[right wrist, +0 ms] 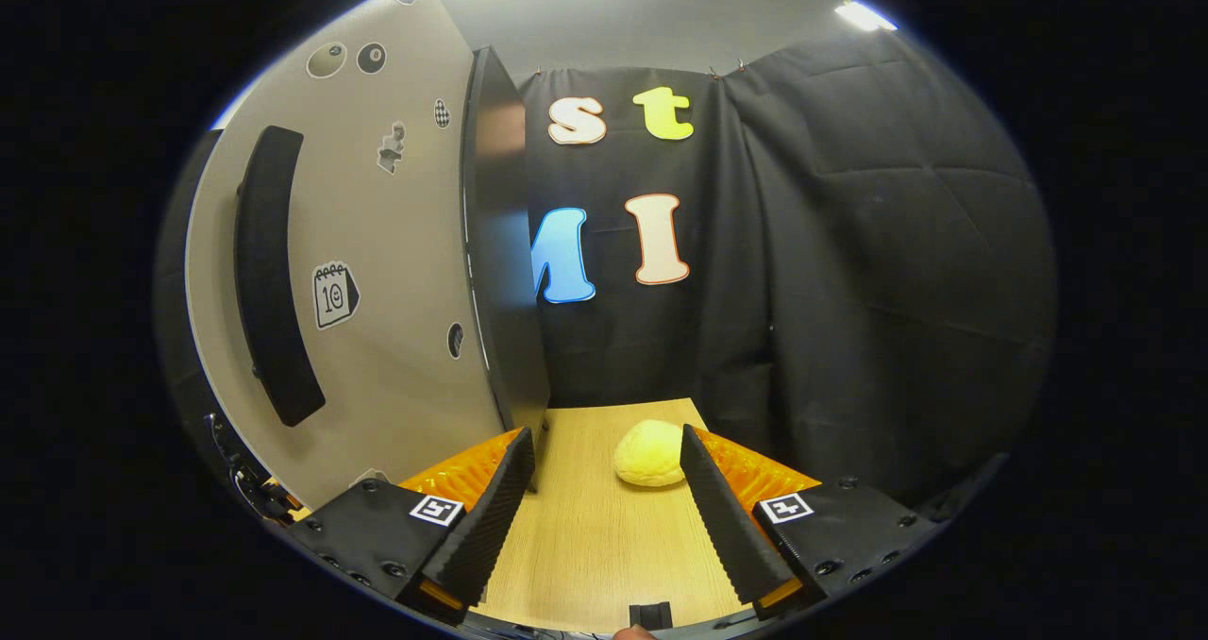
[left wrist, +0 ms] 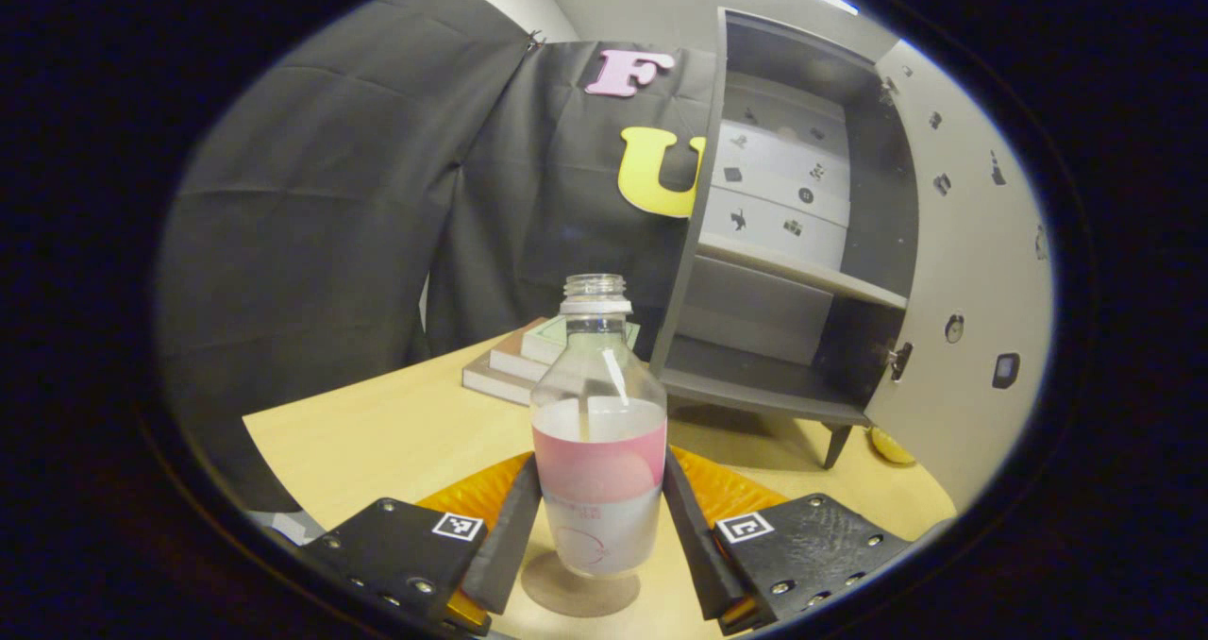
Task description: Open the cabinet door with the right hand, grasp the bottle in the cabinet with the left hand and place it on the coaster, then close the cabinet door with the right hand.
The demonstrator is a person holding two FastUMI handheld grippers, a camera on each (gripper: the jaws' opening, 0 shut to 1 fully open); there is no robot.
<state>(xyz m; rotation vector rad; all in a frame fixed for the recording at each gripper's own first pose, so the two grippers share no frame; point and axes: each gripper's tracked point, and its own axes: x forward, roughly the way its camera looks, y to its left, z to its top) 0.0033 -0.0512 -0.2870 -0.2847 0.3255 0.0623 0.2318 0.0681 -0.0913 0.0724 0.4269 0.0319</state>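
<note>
In the left gripper view, the bottle (left wrist: 598,432) is seen upright between the fingers of the left gripper (left wrist: 600,517), its base over the round coaster (left wrist: 579,587) on the table (left wrist: 396,432); whether it rests on the coaster or hangs just above it cannot be told. The fingers stand at the bottle's sides about the pink label, apparently touching it, so the bottle is judged to be held there for setting down, though a firm press on both sides is not certain. Behind it, the cabinet (left wrist: 783,272) is seen with its door (left wrist: 972,281) swung wide, which leaves the shelves bare, and a stack of books (left wrist: 514,362) lies beside it. In the right gripper view, the door (right wrist: 377,272) is seen from its outer face, with the long dark handle (right wrist: 274,272) at the left and the door's edge just beside the left finger. The right gripper (right wrist: 604,508) is spread wide and holds nothing; a yellow lump (right wrist: 649,453) lies on the table (right wrist: 604,546) beyond the fingers, untouched. It is judged to be kept near the door for the closing that is not yet done.
</note>
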